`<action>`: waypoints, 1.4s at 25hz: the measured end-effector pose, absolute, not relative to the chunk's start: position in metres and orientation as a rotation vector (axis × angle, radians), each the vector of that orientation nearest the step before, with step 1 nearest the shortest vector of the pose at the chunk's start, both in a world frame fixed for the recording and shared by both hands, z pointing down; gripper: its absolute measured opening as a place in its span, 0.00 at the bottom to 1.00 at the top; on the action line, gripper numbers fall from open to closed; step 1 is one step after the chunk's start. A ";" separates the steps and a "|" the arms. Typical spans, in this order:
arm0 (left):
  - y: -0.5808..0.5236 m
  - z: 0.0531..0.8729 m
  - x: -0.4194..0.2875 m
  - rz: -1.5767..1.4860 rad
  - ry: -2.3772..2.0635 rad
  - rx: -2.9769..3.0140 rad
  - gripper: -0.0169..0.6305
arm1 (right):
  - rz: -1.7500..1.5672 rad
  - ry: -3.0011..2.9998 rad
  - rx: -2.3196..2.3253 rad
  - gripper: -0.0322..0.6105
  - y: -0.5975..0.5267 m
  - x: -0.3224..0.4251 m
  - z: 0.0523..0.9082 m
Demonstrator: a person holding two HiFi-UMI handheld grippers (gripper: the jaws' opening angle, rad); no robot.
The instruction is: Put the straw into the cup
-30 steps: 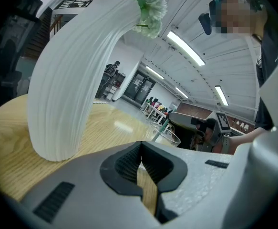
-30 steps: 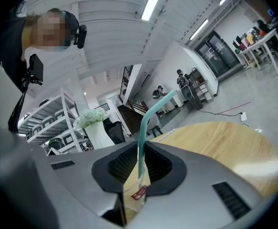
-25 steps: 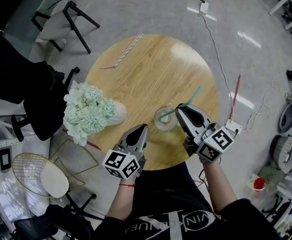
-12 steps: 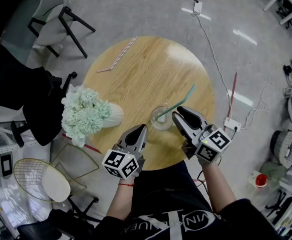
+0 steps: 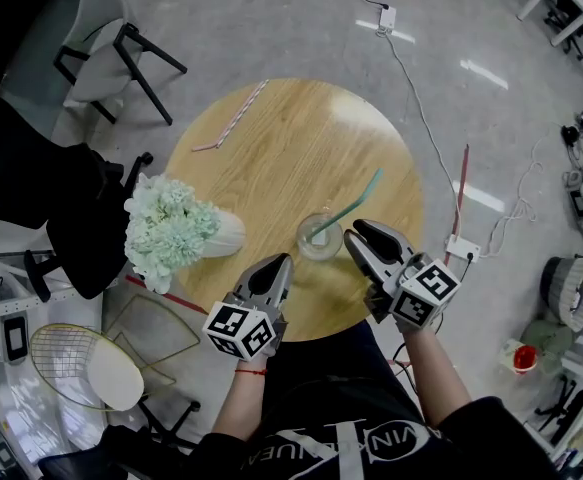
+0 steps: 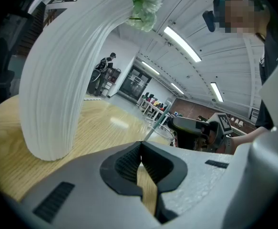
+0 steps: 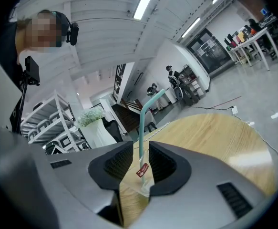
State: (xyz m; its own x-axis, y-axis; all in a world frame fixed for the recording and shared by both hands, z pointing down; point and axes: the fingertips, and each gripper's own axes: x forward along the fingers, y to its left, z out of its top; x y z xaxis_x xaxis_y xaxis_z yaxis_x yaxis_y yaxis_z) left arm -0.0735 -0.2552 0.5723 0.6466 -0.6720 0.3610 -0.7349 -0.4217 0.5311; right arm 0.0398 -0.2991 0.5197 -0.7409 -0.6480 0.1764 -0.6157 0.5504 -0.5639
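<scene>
A clear plastic cup [image 5: 320, 238] stands on the round wooden table [image 5: 271, 158], towards its near edge. A teal straw [image 5: 356, 200] stands in it and leans away to the right. My right gripper [image 5: 356, 230] is open, just right of the cup and apart from the straw. In the right gripper view the straw [image 7: 141, 128] and the cup [image 7: 142, 178] show through the gap between the right gripper [image 7: 140, 148] jaws. My left gripper [image 5: 280, 261] is shut and empty, near the table edge left of the cup. In the left gripper view the left gripper [image 6: 140, 144] points towards the cup [image 6: 161, 128].
A white ribbed vase [image 5: 225, 233] of pale green flowers [image 5: 166, 228] lies at the table's left edge; this vase [image 6: 57, 85] looms close to my left gripper. A striped straw [image 5: 239, 116] lies at the far left. A red straw [image 5: 461, 183] and a cable are on the floor.
The right gripper brought the teal straw into the cup, let it go, and now sits slightly back from it. The left gripper has stayed put.
</scene>
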 end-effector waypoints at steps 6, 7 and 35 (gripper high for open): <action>-0.256 0.563 -0.074 0.120 -1.087 2.213 0.04 | -0.939 2.740 -1.100 0.18 -0.293 0.038 0.513; -0.256 0.561 -0.074 0.119 -1.086 2.217 0.04 | -0.932 2.746 -1.096 0.18 -0.292 0.037 0.511; -0.260 0.505 -0.050 0.092 -0.996 2.360 0.04 | -0.847 2.859 -1.026 0.06 -0.261 0.025 0.467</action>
State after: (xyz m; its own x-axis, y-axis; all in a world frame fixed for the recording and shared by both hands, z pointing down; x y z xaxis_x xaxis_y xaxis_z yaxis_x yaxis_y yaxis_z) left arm -0.0496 -0.2601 0.5048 0.7203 -0.6377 0.2729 -0.6769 -0.5602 0.4774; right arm 0.0248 -0.2612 0.4672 -0.7884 -0.5867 0.1851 -0.5928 0.6441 -0.4835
